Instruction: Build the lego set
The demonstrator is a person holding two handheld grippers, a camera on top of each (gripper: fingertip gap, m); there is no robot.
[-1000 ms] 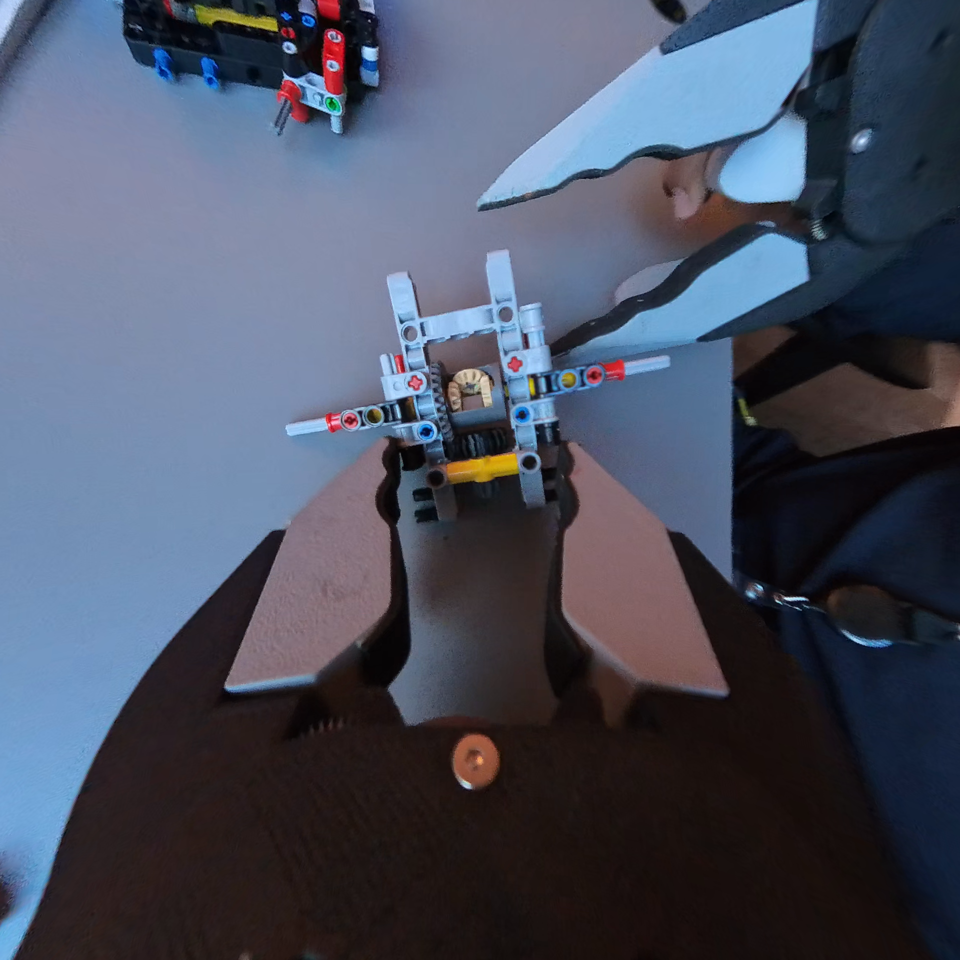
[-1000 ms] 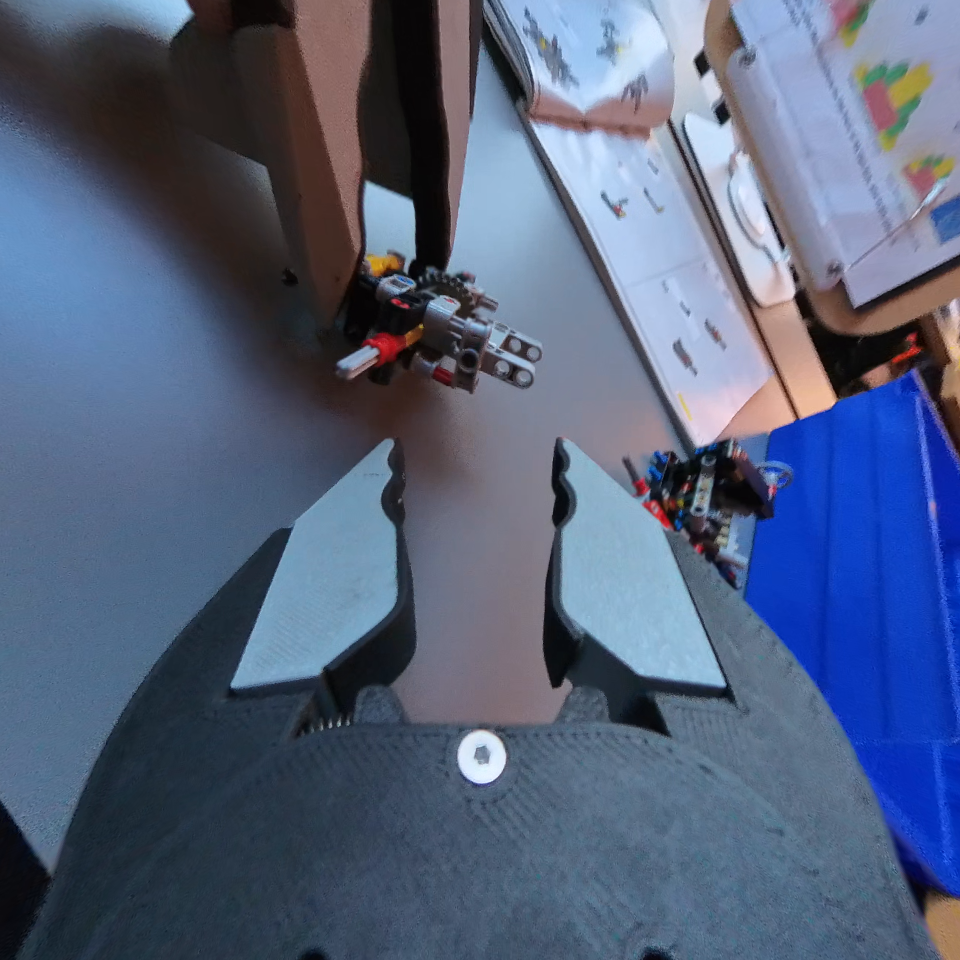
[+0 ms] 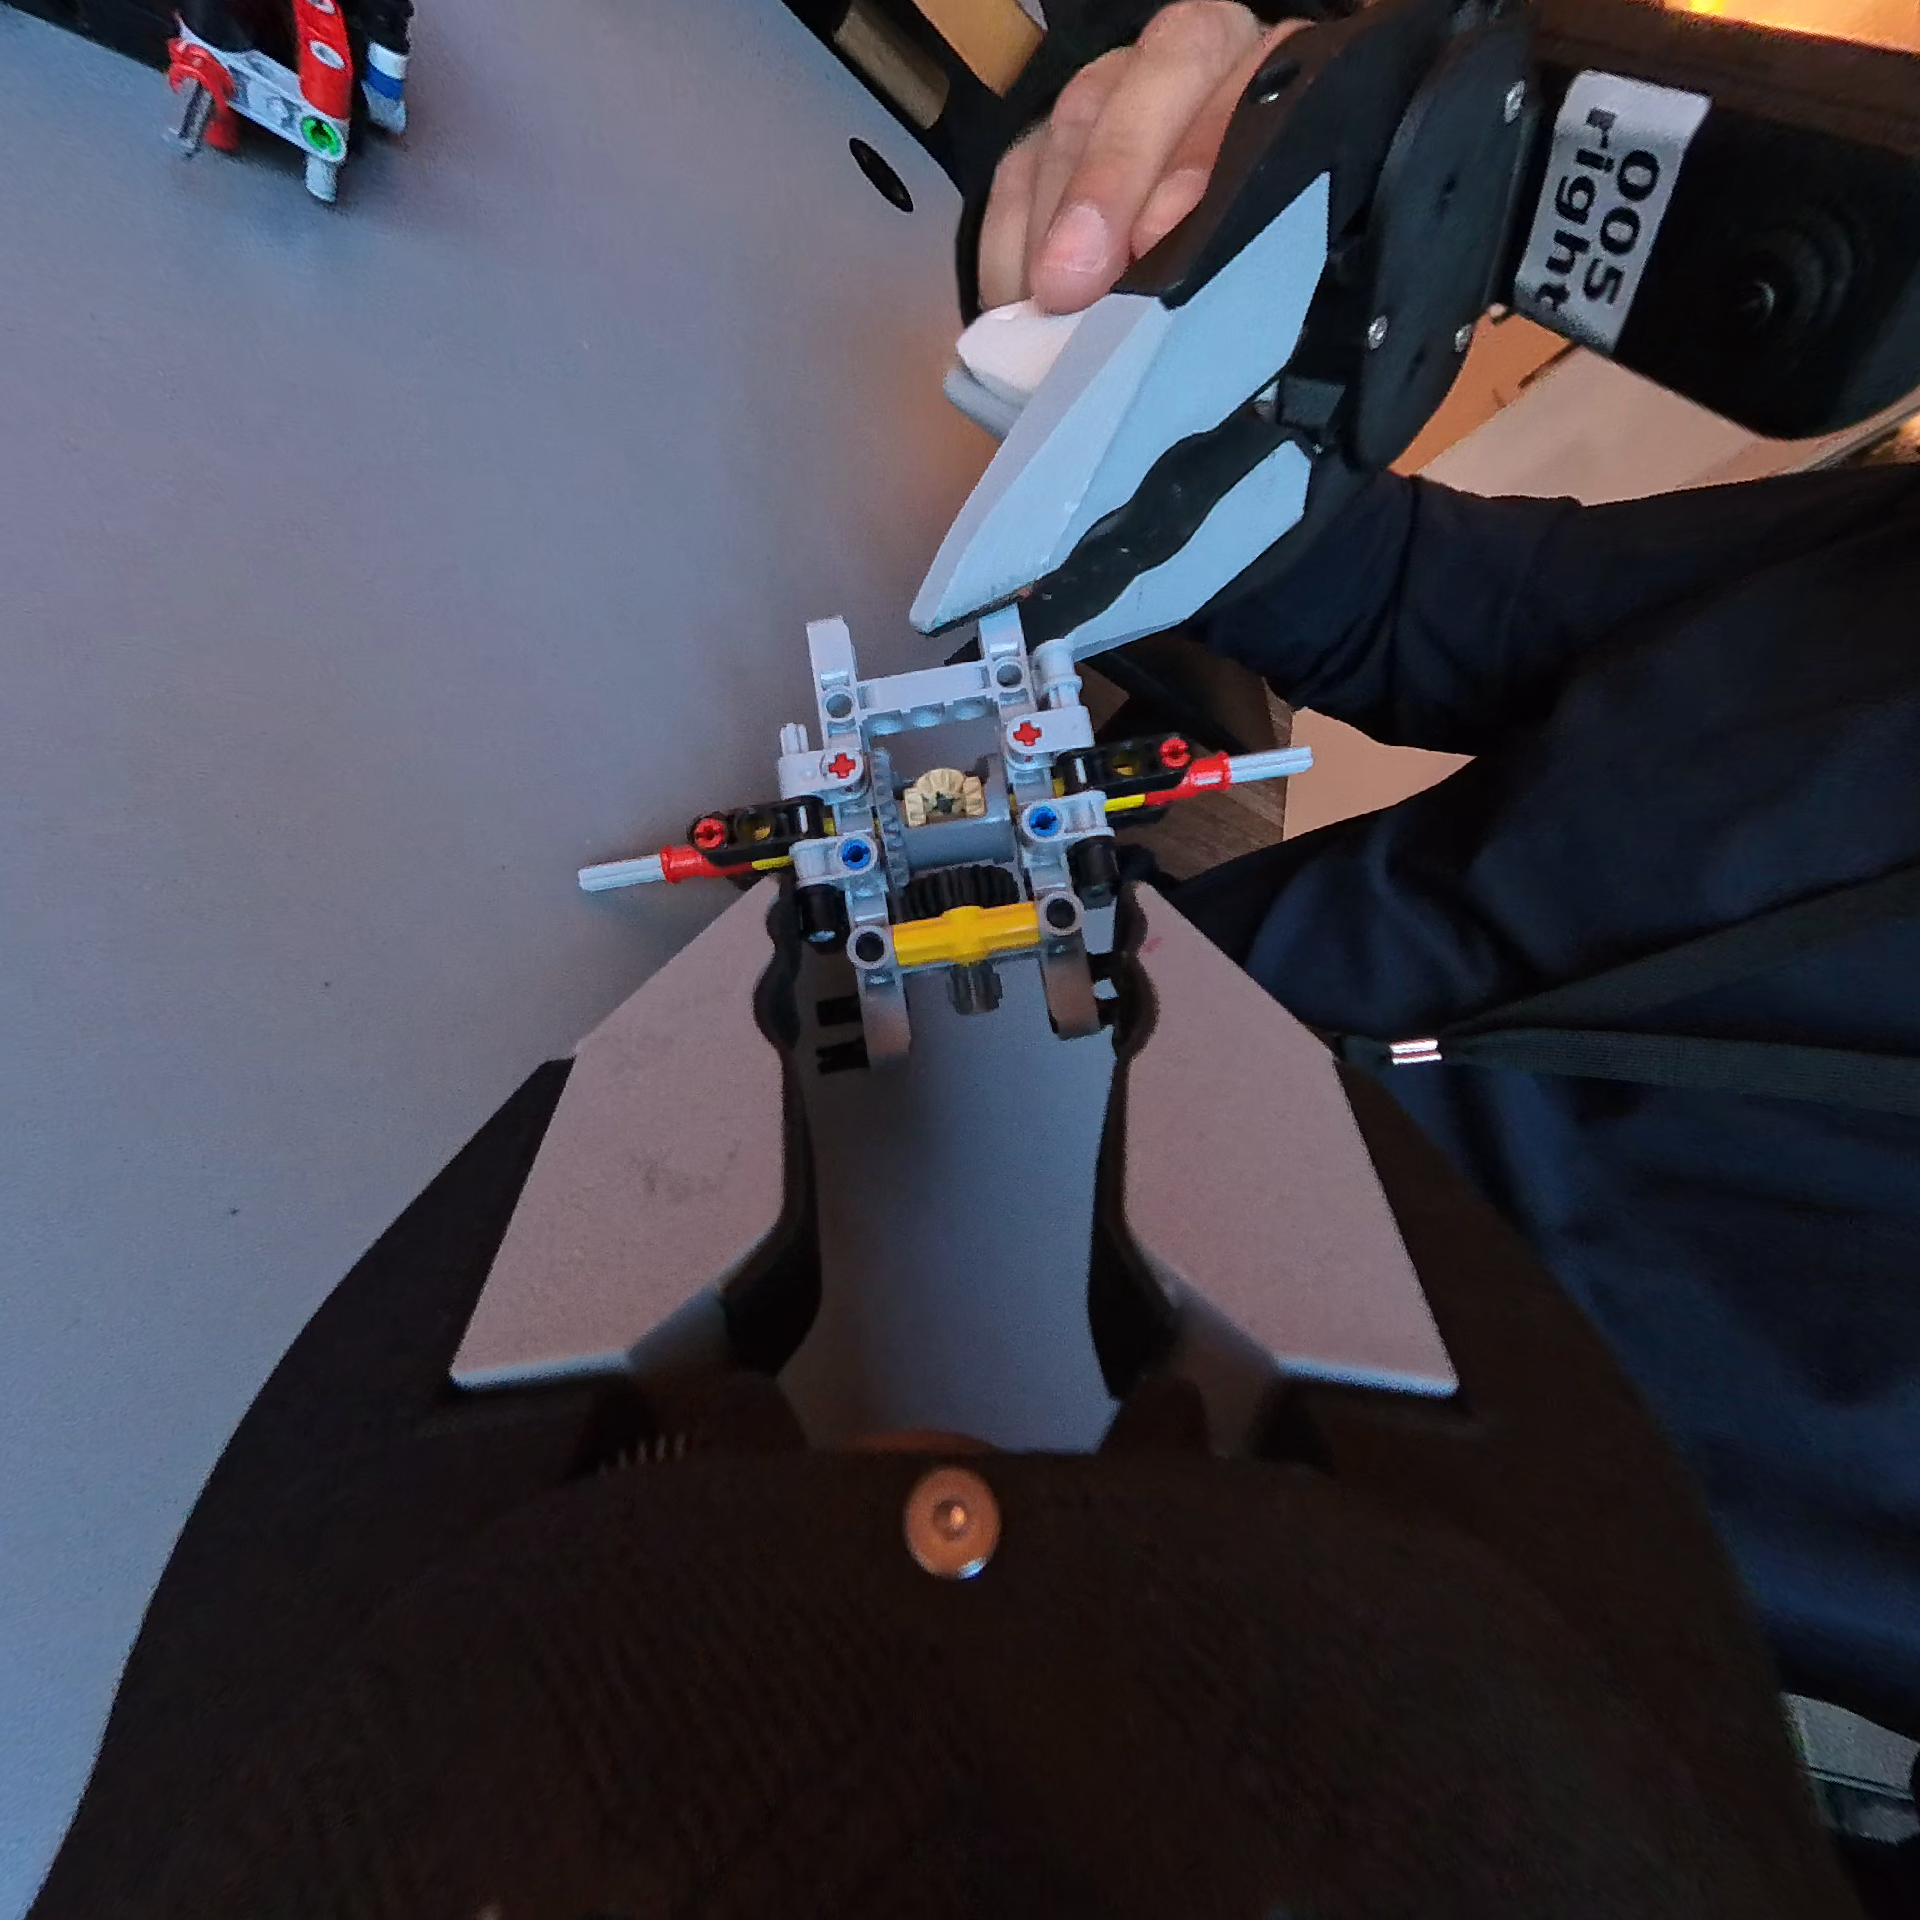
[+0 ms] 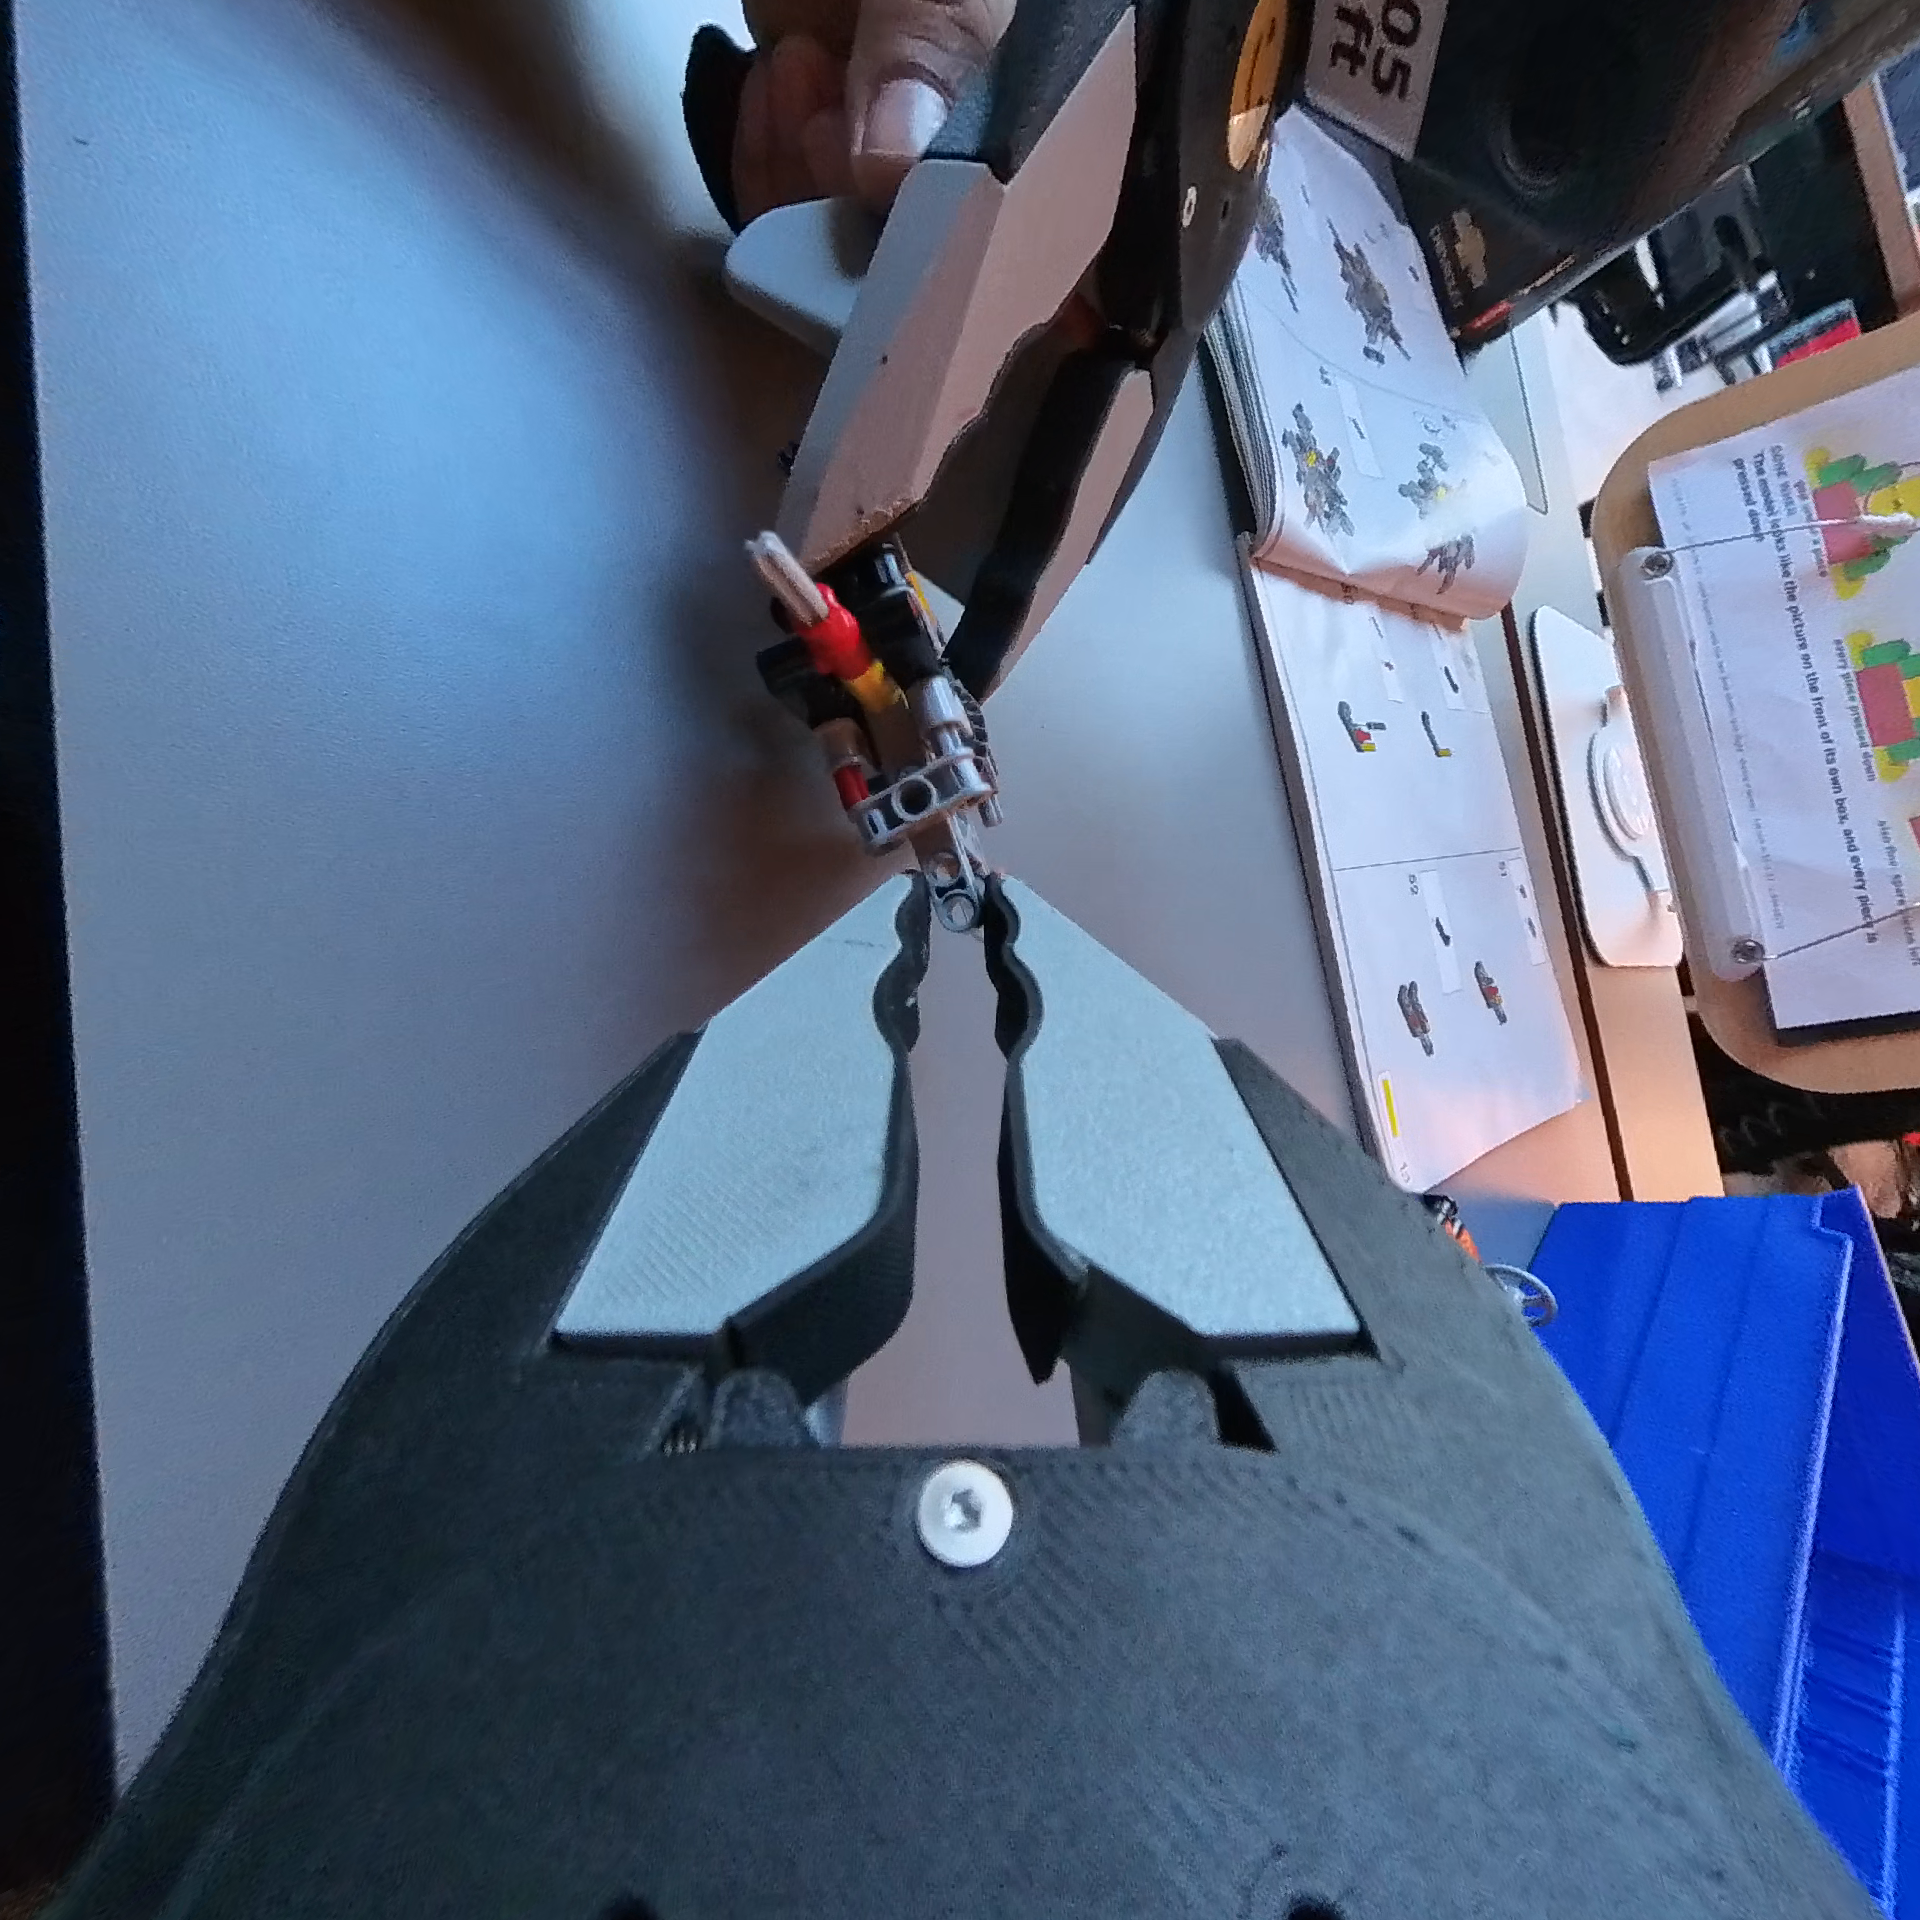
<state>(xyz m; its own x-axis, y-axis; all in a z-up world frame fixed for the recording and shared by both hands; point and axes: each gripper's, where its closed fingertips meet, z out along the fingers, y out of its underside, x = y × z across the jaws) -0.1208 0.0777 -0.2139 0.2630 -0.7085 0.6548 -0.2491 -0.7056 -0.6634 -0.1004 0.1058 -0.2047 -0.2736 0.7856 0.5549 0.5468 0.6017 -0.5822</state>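
Observation:
My left gripper [image 3: 961, 966] is shut on a grey toy-brick gear assembly [image 3: 935, 821] with red, yellow and black parts. Its pads press the assembly's two sides and hold it above the grey table [image 3: 312, 623]. My right gripper [image 4: 951, 914] is shut on the end of a thin grey beam [image 4: 956, 909] that sticks out of the same assembly [image 4: 894, 727]. In the left wrist view the right gripper [image 3: 1003, 634] comes in from the upper right and meets the assembly's far end. In the right wrist view the left gripper [image 4: 904, 592] reaches down from above.
A second black and red brick model [image 3: 270, 83] sits at the table's far left. An open instruction booklet [image 4: 1403, 831] lies to the right, with a printed sheet on a board [image 4: 1818, 675] and a blue bin [image 4: 1766, 1455]. A person's dark sleeve [image 3: 1558, 727] is close by. Left tips to right tips: about 4 cm.
My right gripper moved in to the assembly and its jaws closed from wide open onto the thin grey beam. My left gripper kept its hold and tilted the assembly a little.

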